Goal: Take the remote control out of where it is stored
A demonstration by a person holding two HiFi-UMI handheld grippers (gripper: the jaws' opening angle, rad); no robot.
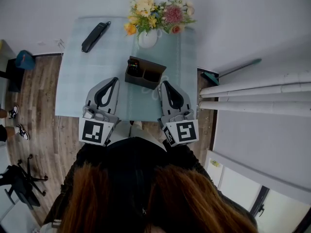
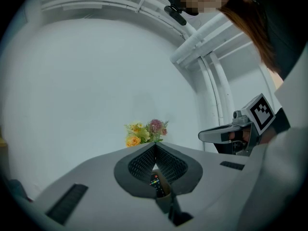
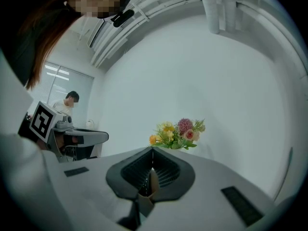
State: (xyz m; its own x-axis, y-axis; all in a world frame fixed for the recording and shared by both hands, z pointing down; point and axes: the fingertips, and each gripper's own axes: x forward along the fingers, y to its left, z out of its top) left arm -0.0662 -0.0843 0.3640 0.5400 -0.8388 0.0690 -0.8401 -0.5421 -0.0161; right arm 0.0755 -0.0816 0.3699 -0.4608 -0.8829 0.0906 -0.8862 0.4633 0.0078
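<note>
Remote [image 1: 133, 67] standing in left compartment of brown holder [image 1: 151, 77], mid-table [image 1: 73, 81], just in front of flower vase [image 1: 148, 38]. Left gripper [image 1: 115, 79] level, near holder's left side; fingers closed tip to tip, nothing held. Right gripper [image 1: 162, 83] beside holder's right corner; fingers likewise closed, empty. 1 long black object [image 1: 95, 36] lies at table's far left.

Grey matt plastic shells on left gripper [image 1: 116, 79], right gripper [image 1: 163, 83]; black grid-textured pads [image 2: 141, 164]. Pale matt cloth-like table cover [image 1: 73, 81]. Dark brown matt holder [image 1: 146, 81]. White smooth ceramic-looking vase [image 1: 147, 39]. Wood-plank floor [image 1: 39, 96]. White matt wall [image 1: 233, 13].
</note>
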